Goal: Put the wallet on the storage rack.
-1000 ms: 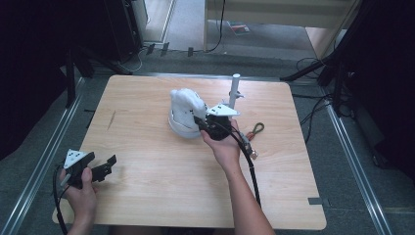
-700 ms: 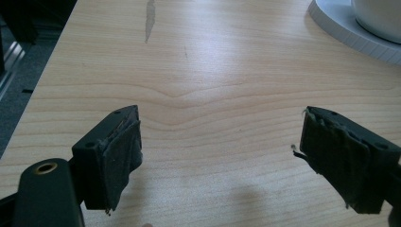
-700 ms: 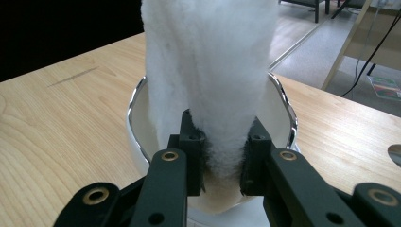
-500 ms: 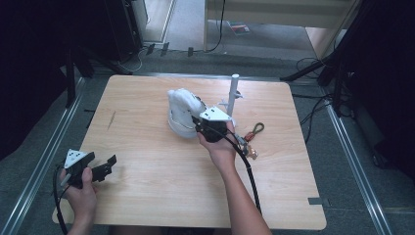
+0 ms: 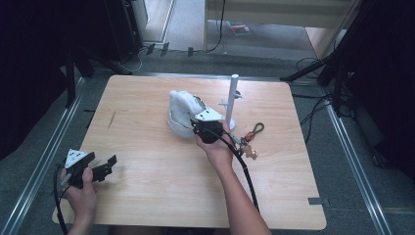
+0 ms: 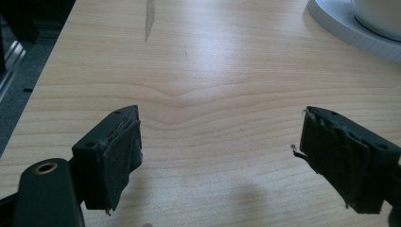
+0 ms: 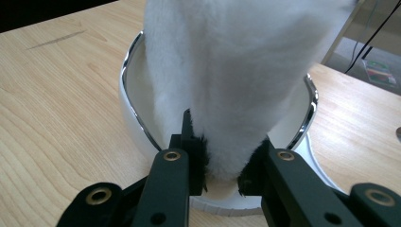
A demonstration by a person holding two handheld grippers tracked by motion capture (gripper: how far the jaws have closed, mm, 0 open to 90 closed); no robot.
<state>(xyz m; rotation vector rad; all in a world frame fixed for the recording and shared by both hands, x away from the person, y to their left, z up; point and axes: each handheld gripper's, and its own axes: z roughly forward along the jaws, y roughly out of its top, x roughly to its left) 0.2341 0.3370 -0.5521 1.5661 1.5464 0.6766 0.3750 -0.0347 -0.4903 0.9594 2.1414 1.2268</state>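
The right tool (image 7: 222,182) is clenched on a white fluffy cloth (image 7: 241,71), and its jaws have just been closing a little more with the cloth pinched between them. The cloth stands up in front of this tool and its lower end sits in a white bowl (image 7: 135,120) with a shiny rim, which lies directly ahead of the jaws on the desk (image 7: 56,132). In the high view the right tool (image 5: 208,129) is at the near edge of the same bowl, and a white post (image 5: 231,98) stands just behind it; some keys on a cord (image 5: 249,139) lie near its right side.

The left tool (image 6: 222,161) is released: its two pads stand far apart with only bare desk between them, and the bowl's base is far ahead of it, to the right. In the high view the left tool (image 5: 93,169) rests near the front left corner of the desk.

I judge that the step in hand is taking hold of the cloth at the bowl. The next move probably calls for a firm pinch and a slow, straight lift, so that the cloth comes out and the bowl does not tip or slide with it.

Compared with one second ago, the right hand has moved only slightly toward the bowl, and the left hand has kept its place
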